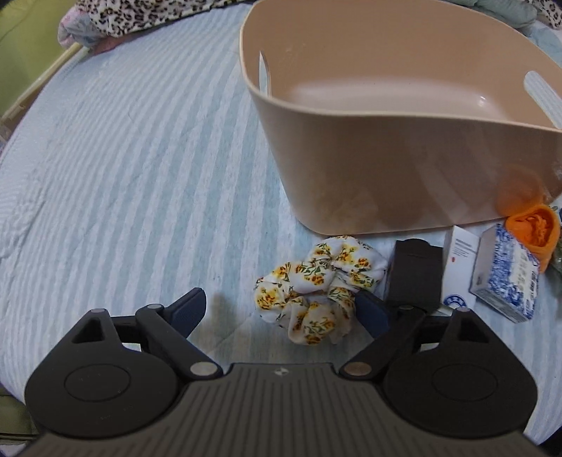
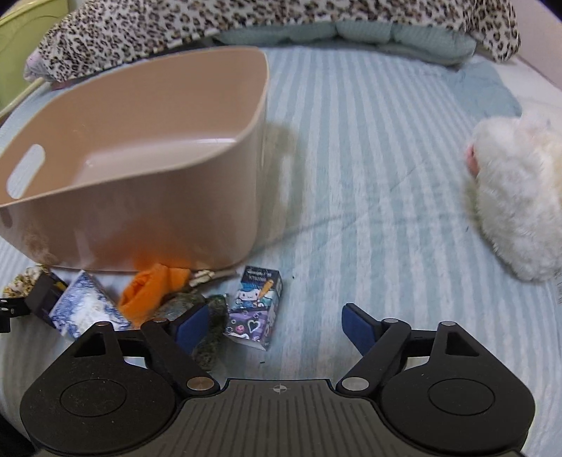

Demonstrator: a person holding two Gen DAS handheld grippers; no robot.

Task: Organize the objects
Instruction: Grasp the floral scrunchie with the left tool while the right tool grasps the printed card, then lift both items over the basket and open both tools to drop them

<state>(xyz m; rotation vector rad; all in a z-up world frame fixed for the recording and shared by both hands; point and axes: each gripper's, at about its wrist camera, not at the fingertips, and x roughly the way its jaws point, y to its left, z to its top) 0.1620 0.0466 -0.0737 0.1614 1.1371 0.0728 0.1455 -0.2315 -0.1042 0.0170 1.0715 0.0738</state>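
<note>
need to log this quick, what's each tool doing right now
Left tool: open, holding nothing, scrunchie between its fingers.
Right tool: open, holding nothing, cartoon box between its fingers.

The right tongs (image 2: 274,325) stand open low in the frame over a striped bed (image 2: 368,158), nothing between the blue pads (image 2: 358,328). A beige tub (image 2: 168,211) fills the left. Below it lie a blue-and-white box (image 2: 82,306), an orange cloth (image 2: 151,290) and a cartoon-printed box (image 2: 254,309), which sits just right of the left pad. A white fluffy toy (image 2: 516,197) lies at the right edge, and a leopard-print blanket (image 2: 246,21) runs along the top.
</note>
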